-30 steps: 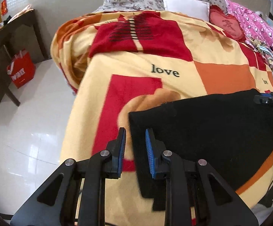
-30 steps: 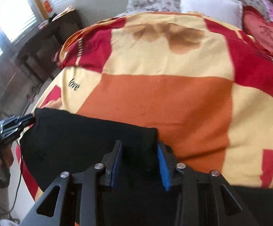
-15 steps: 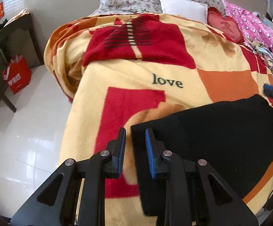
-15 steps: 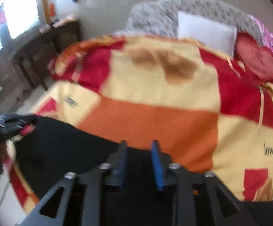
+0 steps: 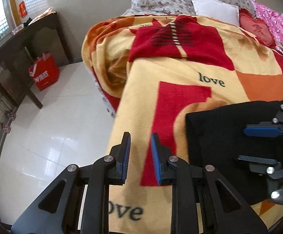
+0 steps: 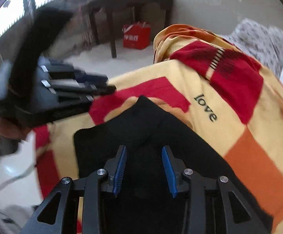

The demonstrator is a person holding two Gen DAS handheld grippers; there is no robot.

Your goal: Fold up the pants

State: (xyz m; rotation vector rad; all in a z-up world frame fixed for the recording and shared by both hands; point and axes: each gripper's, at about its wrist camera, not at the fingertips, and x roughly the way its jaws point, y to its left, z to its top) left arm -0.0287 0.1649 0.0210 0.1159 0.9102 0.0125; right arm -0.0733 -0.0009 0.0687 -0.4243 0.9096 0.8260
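The black pants (image 5: pixel 223 136) lie folded flat on the yellow, red and orange blanket (image 5: pixel 180 74) of the bed; they also show in the right wrist view (image 6: pixel 147 128). My left gripper (image 5: pixel 139 156) is open and empty, over the blanket just left of the pants' edge. My right gripper (image 6: pixel 143 170) is open and empty, hovering over the pants. It shows from the side in the left wrist view (image 5: pixel 258 144), and the left gripper shows blurred in the right wrist view (image 6: pixel 86 86).
The bed's left edge drops to a glossy white tiled floor (image 5: pixel 49 128). A dark wooden table (image 5: pixel 24 44) with a red bag (image 5: pixel 43 72) under it stands by the wall. Pillows (image 5: pixel 213 7) and a pink cover (image 5: pixel 278 27) lie at the bed's head.
The right gripper has let go of the pants, opened and swung left across them. The left gripper has moved left off the pants' edge. The pants lie more compactly folded.
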